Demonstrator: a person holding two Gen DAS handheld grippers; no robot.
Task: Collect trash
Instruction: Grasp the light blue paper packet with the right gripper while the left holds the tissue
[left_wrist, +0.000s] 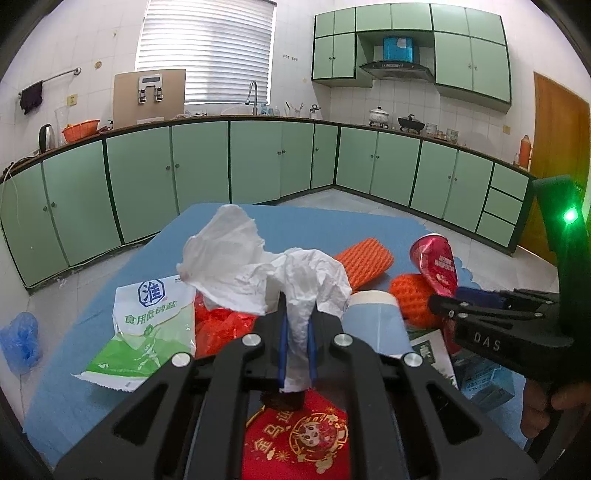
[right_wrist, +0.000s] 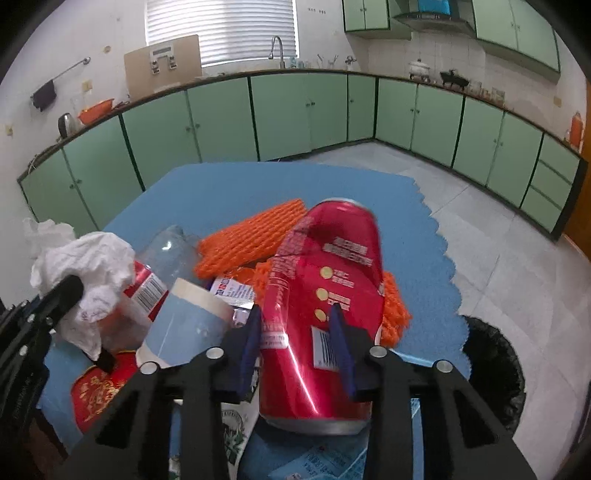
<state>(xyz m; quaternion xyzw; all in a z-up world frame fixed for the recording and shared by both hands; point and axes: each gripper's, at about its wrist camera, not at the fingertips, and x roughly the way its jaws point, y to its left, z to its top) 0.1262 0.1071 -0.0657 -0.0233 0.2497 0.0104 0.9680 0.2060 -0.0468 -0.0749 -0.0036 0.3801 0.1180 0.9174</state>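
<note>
The left gripper (left_wrist: 295, 332) pinches a tissue (left_wrist: 258, 266) above the desk (right_wrist: 229, 184). The right gripper (right_wrist: 295, 332) clamps a red can (right_wrist: 321, 295), its long axis toward 12 o'clock. Orange netting (right_wrist: 251, 236) lies behind, a cup (right_wrist: 184, 325) at 9 o'clock. Only the right view shows the bin (right_wrist: 495, 362) at 3 o'clock.

Both cameras sit on the grippers and look forward and downward along the fingers, very near the blue mat (left_wrist: 122, 266) with its litter. The left view shows the right gripper (left_wrist: 447, 302) at its right edge; the right view shows the left gripper (right_wrist: 70, 291) at its left edge. Both views share the mat, the green cabinets (right_wrist: 221, 118) and the window (left_wrist: 207, 48) in the upper part.
</note>
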